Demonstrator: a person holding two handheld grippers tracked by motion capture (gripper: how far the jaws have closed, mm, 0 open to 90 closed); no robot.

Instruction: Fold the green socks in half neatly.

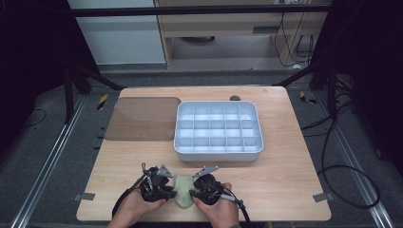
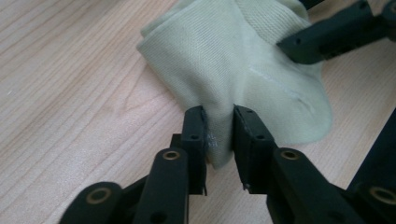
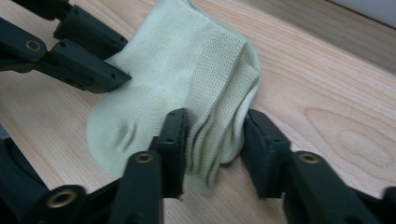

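Note:
A pale yellow-green sock [image 1: 183, 191] lies crumpled on the wooden table [image 1: 285, 180] near its front edge, between both hand-held grippers. From the sock's left side my left gripper [image 1: 170, 192] reaches in, and its jaws pinch a raised fold of the sock [image 2: 261, 70] near the heel end; the gripper [image 2: 219, 116] is shut on that fold. From the right, my right gripper [image 1: 194, 194] clamps the bunched ribbed cuff of the sock [image 3: 187, 60], with several layers squeezed between its jaws [image 3: 215, 126]. Each gripper view also shows the other gripper's black jaws on the far side of the sock.
A white tray [image 1: 218, 151] divided into several compartments sits mid-table just beyond the grippers. A brown translucent flat panel [image 1: 142, 118] lies at the back left. A small dark object [image 1: 235, 98] rests at the table's far edge.

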